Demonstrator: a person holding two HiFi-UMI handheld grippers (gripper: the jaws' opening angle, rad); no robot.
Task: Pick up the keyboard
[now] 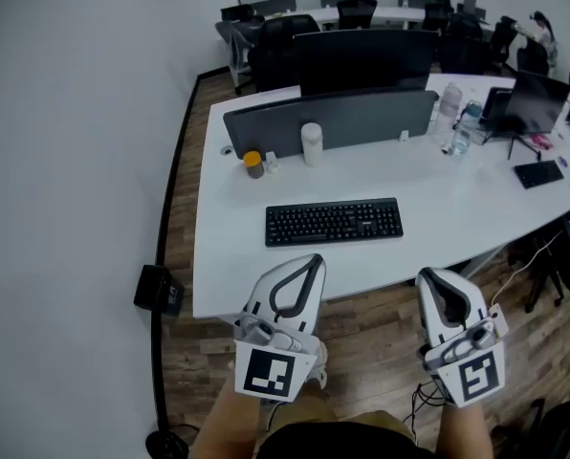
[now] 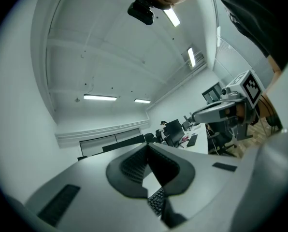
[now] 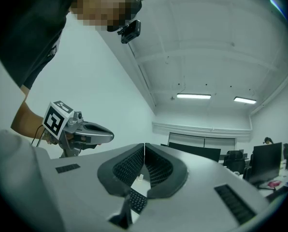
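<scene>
Nearest the person, the left gripper (image 1: pixel 311 262) and the right gripper (image 1: pixel 428 277) were held side by side over the wooden floor (image 1: pixel 381 333), short of the near edge of the white desk (image 1: pixel 230 268). Each had its jaws pressed together with nothing between them. The black keyboard (image 1: pixel 334 222) lay flat on the desk beyond them, untouched. Farther back stood a small orange-topped jar (image 1: pixel 253 163), a white cup (image 1: pixel 311 144) and a grey divider panel (image 1: pixel 333 120).

One keyboard (image 1: pixel 334 222), two grippers (image 1: pixel 313 261) (image 1: pixel 429 276), two bottles (image 1: pixel 449 104) (image 1: pixel 465 128)
</scene>
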